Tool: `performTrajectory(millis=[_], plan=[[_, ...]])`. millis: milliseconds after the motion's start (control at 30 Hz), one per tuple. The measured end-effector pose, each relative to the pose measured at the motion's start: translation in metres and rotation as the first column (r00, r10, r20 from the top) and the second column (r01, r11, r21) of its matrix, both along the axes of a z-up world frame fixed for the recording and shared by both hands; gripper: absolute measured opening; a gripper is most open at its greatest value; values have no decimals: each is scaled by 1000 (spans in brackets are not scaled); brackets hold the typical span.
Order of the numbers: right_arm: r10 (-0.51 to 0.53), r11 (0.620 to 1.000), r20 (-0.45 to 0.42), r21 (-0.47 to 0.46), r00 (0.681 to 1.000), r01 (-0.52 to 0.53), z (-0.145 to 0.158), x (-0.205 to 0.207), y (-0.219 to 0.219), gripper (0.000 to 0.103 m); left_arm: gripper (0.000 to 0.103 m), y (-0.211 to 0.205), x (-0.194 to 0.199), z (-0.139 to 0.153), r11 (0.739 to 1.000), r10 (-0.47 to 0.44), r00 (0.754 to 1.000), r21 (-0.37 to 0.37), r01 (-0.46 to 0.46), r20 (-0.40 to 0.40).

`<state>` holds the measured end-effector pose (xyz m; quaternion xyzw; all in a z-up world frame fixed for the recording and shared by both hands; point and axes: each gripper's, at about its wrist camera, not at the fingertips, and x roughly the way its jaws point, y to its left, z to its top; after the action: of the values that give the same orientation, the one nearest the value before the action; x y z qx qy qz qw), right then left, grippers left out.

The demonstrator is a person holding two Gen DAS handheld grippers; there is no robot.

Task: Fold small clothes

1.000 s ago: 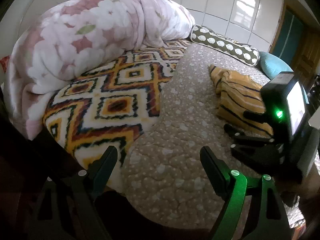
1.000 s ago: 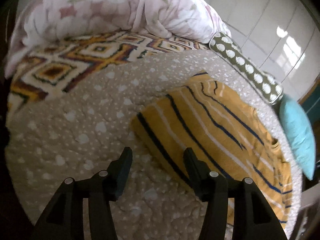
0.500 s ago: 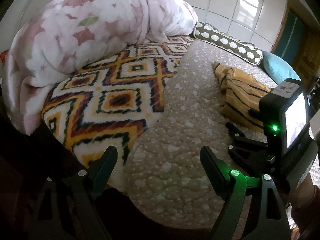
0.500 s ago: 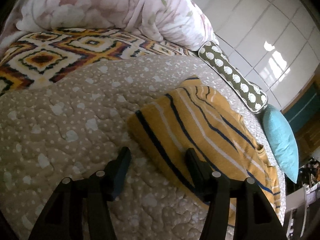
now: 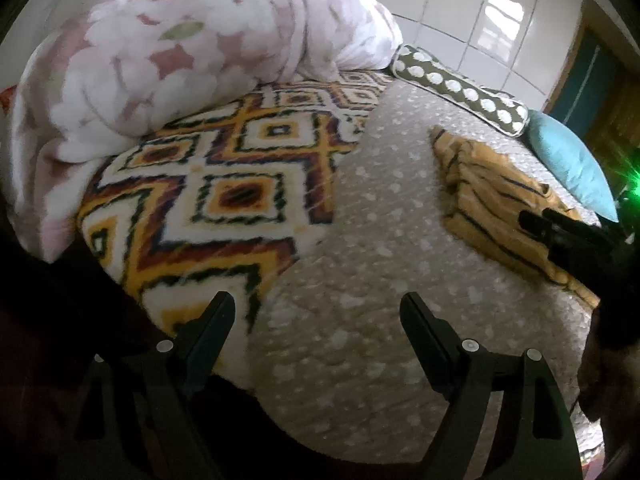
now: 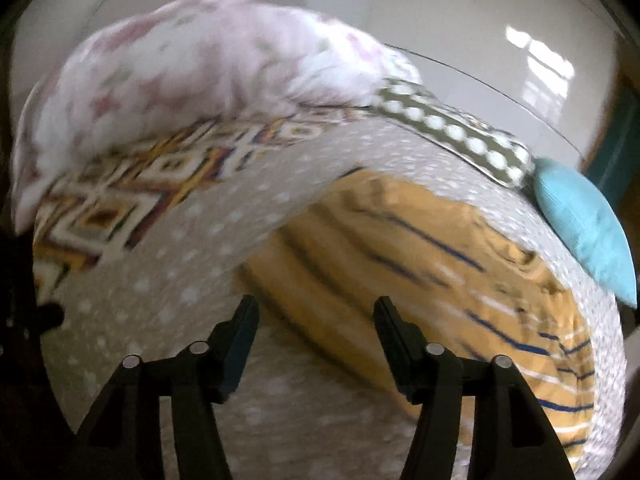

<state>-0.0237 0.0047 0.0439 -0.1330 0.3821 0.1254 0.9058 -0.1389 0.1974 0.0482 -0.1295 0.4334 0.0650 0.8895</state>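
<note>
A folded yellow garment with dark and white stripes (image 5: 496,196) lies on the beige dotted quilt (image 5: 380,264) at the right; it also shows in the right wrist view (image 6: 420,264). My left gripper (image 5: 318,320) is open and empty, over the quilt's near edge, well left of the garment. My right gripper (image 6: 316,320) is open and empty, at the garment's near edge; whether it touches the cloth I cannot tell. Its dark fingers (image 5: 560,228) show over the garment in the left wrist view.
A pink floral duvet (image 5: 180,52) is heaped at the back left on a diamond-patterned blanket (image 5: 224,184). A green dotted bolster (image 5: 456,88) and a blue cushion (image 5: 568,164) lie along the tiled wall. The bed's front edge is just under the left gripper.
My right gripper has tilted up and drawn back, so the view now takes in the wall. It has slid toward the right edge of the left wrist view. The left gripper has barely moved.
</note>
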Motion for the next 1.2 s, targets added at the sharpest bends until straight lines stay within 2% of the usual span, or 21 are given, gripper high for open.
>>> performTrajectory(millis=[33, 67, 233, 300, 400, 533, 567, 633, 733, 800, 833, 867, 933, 1033, 1100, 1200], plan=[[-44, 998, -22, 33, 999, 45, -1, 9, -14, 36, 83, -3, 3, 2, 1000, -9, 1000, -3, 9, 4], [-89, 993, -47, 70, 995, 93, -3, 17, -30, 34, 83, -7, 7, 5, 1000, -22, 1000, -7, 23, 10], [-254, 946, -152, 166, 955, 278, -24, 36, -110, 33, 83, -39, 37, 26, 989, -132, 990, -63, 135, 53], [-279, 922, -163, 229, 946, 312, -24, 29, -141, 34, 84, -54, 52, 32, 982, -167, 983, -77, 173, 71], [-364, 895, -138, 221, 921, 387, -18, 13, -185, 33, 84, -86, 81, 40, 969, -225, 971, -85, 232, 85], [-397, 853, -158, 302, 904, 426, -13, -10, -247, 17, 84, -140, 126, 38, 943, -325, 942, -51, 330, 86], [-429, 845, -148, 282, 891, 454, -12, -15, -256, 22, 84, -151, 138, 34, 932, -354, 931, -45, 359, 84], [-492, 827, -125, 240, 861, 508, -12, -25, -278, 25, 84, -169, 164, 22, 920, -388, 919, -22, 391, 66], [-499, 782, -181, 328, 847, 530, -15, -41, -314, 25, 84, -175, 200, -4, 945, -309, 951, 108, 309, -22], [-534, 756, -182, 334, 826, 562, -12, -54, -329, 28, 86, -162, 216, -24, 956, -241, 966, 148, 253, -96], [-554, 744, -180, 331, 813, 580, -11, -60, -336, 46, 88, -151, 221, -30, 965, -223, 969, 116, 235, -108], [-564, 729, -179, 350, 806, 588, -10, -68, -343, 57, 90, -138, 221, -32, 974, -213, 972, 58, 220, -103], [-559, 694, -205, 416, 804, 588, -12, -77, -360, 58, 90, -123, 221, -30, 984, -172, 978, 17, 175, -119], [-537, 626, -256, 517, 804, 583, -20, -84, -383, 59, 88, -125, 211, -13, 989, -146, 983, 20, 149, -114], [-513, 581, -282, 582, 811, 569, -27, -86, -389, 59, 88, -138, 201, 6, 979, -201, 977, 3, 202, -63], [-480, 534, -305, 642, 822, 550, -34, -82, -389, 60, 88, -174, 186, 29, 951, -310, 951, -22, 310, 9]])
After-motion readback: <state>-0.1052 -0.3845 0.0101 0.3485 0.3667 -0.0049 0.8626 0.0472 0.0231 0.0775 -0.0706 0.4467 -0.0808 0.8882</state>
